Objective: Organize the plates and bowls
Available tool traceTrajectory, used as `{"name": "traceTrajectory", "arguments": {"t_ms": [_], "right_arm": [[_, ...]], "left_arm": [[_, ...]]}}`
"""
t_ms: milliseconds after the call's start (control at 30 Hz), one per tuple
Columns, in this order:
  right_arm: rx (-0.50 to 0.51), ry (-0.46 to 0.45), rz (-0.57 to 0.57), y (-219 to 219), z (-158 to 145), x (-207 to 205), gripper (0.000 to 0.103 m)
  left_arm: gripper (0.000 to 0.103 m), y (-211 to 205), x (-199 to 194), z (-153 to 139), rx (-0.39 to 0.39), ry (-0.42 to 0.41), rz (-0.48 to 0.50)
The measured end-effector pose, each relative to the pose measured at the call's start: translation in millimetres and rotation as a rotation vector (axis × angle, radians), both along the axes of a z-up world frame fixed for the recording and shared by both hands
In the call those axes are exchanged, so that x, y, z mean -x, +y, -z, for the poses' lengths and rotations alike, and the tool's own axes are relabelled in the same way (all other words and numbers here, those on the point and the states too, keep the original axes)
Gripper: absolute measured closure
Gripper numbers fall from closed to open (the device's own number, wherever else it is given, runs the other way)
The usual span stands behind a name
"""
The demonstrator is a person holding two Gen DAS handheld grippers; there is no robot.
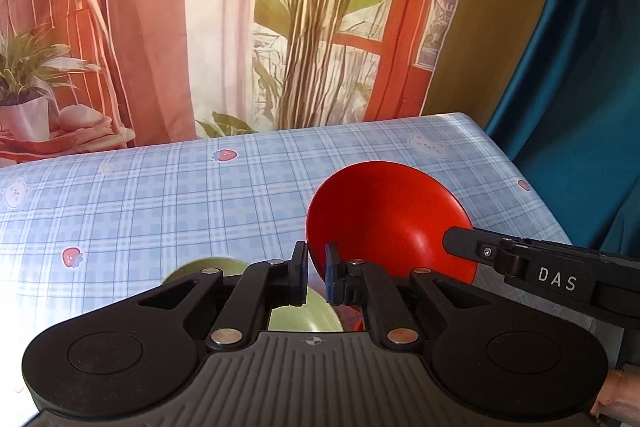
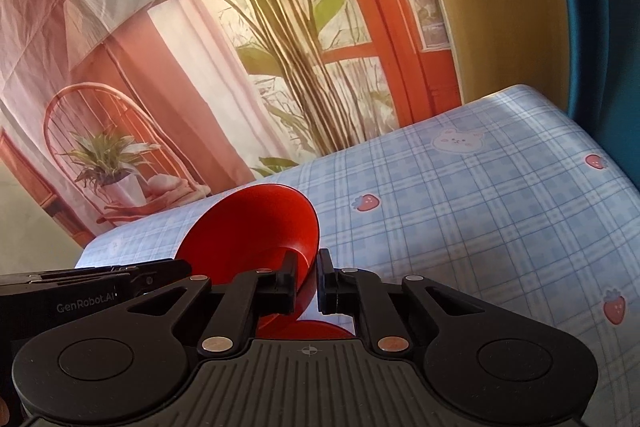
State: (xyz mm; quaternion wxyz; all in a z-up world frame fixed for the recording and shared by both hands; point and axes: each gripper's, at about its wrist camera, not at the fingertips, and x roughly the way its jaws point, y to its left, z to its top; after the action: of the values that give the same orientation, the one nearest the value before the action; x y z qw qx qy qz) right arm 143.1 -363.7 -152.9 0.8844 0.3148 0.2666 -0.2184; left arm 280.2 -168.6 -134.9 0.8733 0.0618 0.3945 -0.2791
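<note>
Black tongs (image 1: 317, 277), blue pad, "DAS" lettering

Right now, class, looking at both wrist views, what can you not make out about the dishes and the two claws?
- Pale green round bowl: left wrist view, mostly hidden behind the left claw.
- Second red dish: right wrist view, only a sliver shows below the right claw; plate or bowl, unclear.
- Glossy red flared bowl: whether its base touches the blue checked tablecloth is hidden in both views.
</note>
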Motion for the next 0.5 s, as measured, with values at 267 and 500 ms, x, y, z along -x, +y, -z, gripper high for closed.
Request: {"name": "traceTrajectory", "arguments": {"t_ms": [267, 500], "right_arm": [[0.015, 0.011, 0.010, 7.8, -1.6, 36.4, 0.094], [0.019, 0.014, 0.020, 12.7, 1.5, 61.3, 0.094]], "left_arm": [[0.093, 3.7, 22.6, -6.0, 0.008, 0.009, 0.030], [0.092, 2.3, 41.6, -4.3, 0.003, 0.015, 0.049]]}}
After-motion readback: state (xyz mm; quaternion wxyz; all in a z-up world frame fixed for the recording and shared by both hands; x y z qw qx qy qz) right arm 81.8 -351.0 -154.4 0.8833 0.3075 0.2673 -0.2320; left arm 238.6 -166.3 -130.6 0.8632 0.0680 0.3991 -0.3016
